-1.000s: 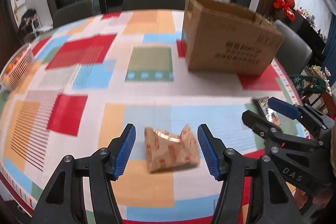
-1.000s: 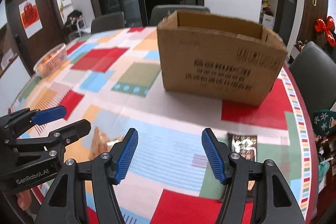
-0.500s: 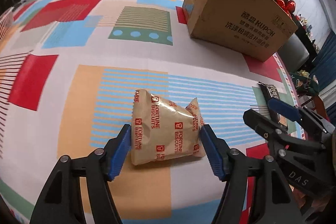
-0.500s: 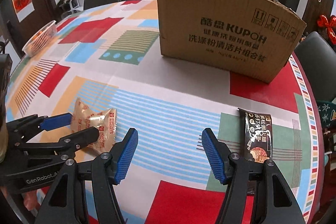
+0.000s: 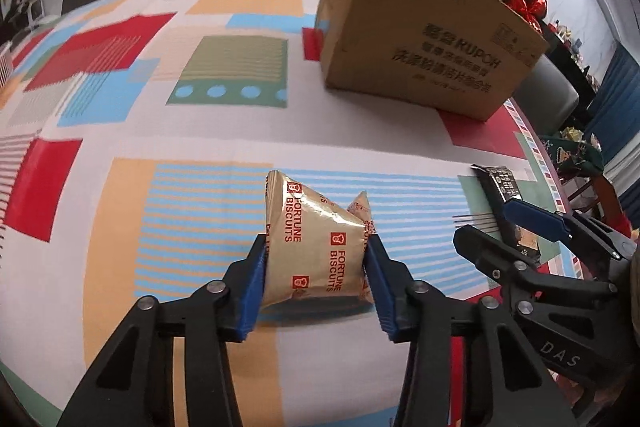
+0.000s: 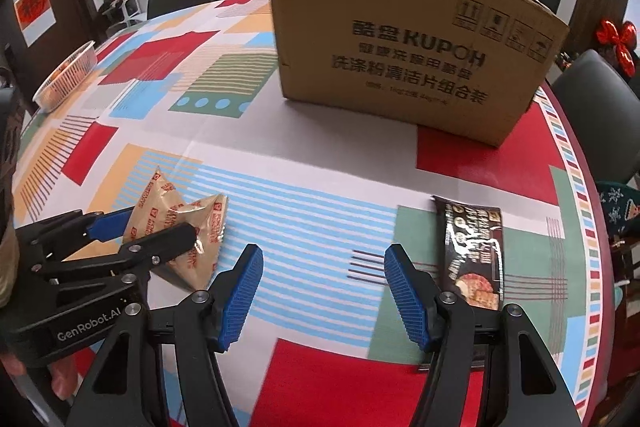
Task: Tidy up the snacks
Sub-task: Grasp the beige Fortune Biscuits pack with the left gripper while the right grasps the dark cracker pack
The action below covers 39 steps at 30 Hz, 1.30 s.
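Because the left gripper (image 5: 316,267) pinches the puffy biscuit packet (image 5: 316,247) just off the tablecloth (image 5: 224,131), it may slip or crush its contents, while the right gripper (image 6: 323,291), jaws spread and empty, risks nudging the dark snack packet (image 6: 474,251) beside it.

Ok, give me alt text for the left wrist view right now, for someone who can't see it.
The left gripper is shut on a gold Fortune Biscuits packet over a colourful patterned tablecloth. A cardboard box stands beyond it, and the right gripper sits open at right over a dark snack packet.
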### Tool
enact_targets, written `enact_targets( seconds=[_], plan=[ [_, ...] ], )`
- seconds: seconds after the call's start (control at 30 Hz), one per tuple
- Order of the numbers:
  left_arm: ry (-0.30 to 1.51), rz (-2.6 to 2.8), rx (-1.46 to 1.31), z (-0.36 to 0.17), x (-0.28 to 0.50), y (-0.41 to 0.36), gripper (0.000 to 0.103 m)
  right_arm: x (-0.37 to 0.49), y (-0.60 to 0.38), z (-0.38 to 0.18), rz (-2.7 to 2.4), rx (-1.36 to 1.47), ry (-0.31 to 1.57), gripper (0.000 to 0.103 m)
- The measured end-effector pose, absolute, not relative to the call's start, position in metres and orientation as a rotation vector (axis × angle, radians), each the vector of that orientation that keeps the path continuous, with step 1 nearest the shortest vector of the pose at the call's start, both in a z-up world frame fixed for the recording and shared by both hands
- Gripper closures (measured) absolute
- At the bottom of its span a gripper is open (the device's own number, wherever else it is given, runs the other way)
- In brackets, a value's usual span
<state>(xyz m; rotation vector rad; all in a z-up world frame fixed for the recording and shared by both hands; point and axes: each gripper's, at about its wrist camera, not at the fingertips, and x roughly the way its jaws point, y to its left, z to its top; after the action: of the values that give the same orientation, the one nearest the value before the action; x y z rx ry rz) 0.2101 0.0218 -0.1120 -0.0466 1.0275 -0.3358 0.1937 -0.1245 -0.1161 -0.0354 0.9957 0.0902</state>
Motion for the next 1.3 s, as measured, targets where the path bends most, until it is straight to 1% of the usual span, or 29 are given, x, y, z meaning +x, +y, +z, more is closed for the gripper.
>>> enact_targets(
  seconds=[0.23, 0.33, 0.43, 0.47, 0.8, 1.0, 1.2, 1.23, 1.3],
  plan=[
    [0.988, -0.374, 0.017, -0.095, 0.201, -0.008, 0.067, 0.185, -0.155, -0.108, 0.058, 0.01, 0.977, 0.039],
    [0.98, -0.377, 0.043, -0.089, 0.198, -0.023, 0.067, 0.182, -0.169, -0.105, 0.049, 0.023, 0.97, 0.039],
    [0.964, -0.398, 0.072, -0.083, 0.195, -0.04, 0.067, 0.178, -0.184, -0.104, 0.032, 0.035, 0.964, 0.029],
    [0.961, -0.398, 0.083, -0.082, 0.195, -0.045, 0.067, 0.177, -0.189, -0.105, 0.029, 0.041, 0.963, 0.029],
    [0.957, -0.385, 0.169, -0.079, 0.19, -0.083, 0.068, 0.184, -0.23, -0.128, -0.037, 0.121, 1.028, 0.029],
    [0.973, -0.374, 0.179, -0.083, 0.192, -0.086, 0.068, 0.19, -0.231, -0.147, -0.055, 0.116, 1.082, 0.029],
    [0.975, -0.365, 0.178, -0.084, 0.194, -0.086, 0.068, 0.194, -0.227, -0.153, -0.07, 0.079, 1.084, 0.029],
    [0.976, -0.363, 0.179, -0.084, 0.194, -0.086, 0.068, 0.195, -0.227, -0.154, -0.071, 0.075, 1.082, 0.029],
    [0.976, -0.361, 0.18, -0.085, 0.194, -0.086, 0.068, 0.195, -0.226, -0.154, -0.078, 0.065, 1.078, 0.034]
  ],
)
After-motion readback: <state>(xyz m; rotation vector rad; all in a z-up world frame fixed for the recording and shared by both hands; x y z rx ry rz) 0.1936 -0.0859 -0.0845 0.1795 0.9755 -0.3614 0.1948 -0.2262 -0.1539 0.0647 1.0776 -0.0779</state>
